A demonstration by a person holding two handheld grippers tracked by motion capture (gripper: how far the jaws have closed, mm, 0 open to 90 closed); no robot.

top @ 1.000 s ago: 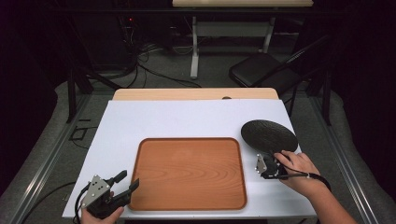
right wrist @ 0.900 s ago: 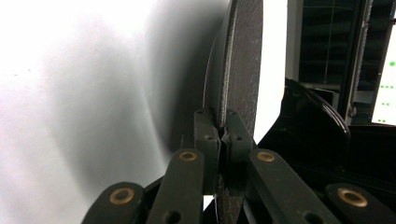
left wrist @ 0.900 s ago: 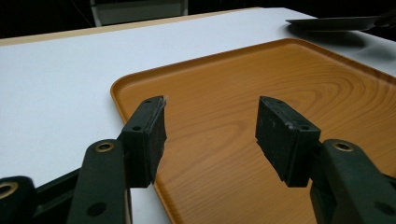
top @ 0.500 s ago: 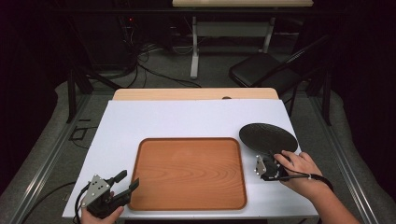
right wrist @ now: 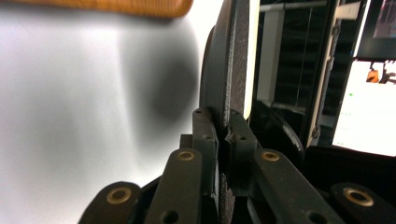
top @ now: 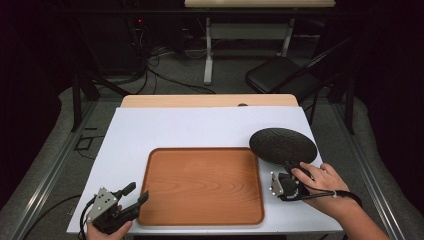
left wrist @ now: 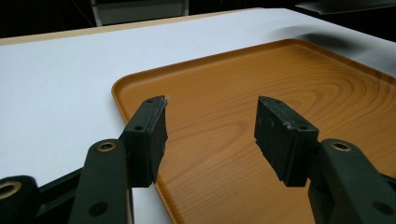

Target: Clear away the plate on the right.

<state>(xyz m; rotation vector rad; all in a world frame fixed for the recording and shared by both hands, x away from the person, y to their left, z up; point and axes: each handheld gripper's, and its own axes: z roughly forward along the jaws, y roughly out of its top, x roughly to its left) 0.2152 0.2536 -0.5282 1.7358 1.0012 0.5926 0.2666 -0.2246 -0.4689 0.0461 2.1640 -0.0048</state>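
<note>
Black plate [top: 283,145], high view: gripped at its near rim by my right hand-held gripper [top: 289,172], held above the table [top: 200,130] just right of the wooden tray [top: 200,186]. Keep it level in transit.
Left gripper view: my left hand-held gripper [left wrist: 210,128] gapes, idle, at the tray's corner.
Right gripper view: pads [right wrist: 205,135] clenched on the rim; hold firm.

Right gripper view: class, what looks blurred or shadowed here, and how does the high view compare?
Right gripper view: the tray edge is blurred, and the black plate casts a soft shadow on the white table. High view: evenly lit table, dark surroundings.
</note>
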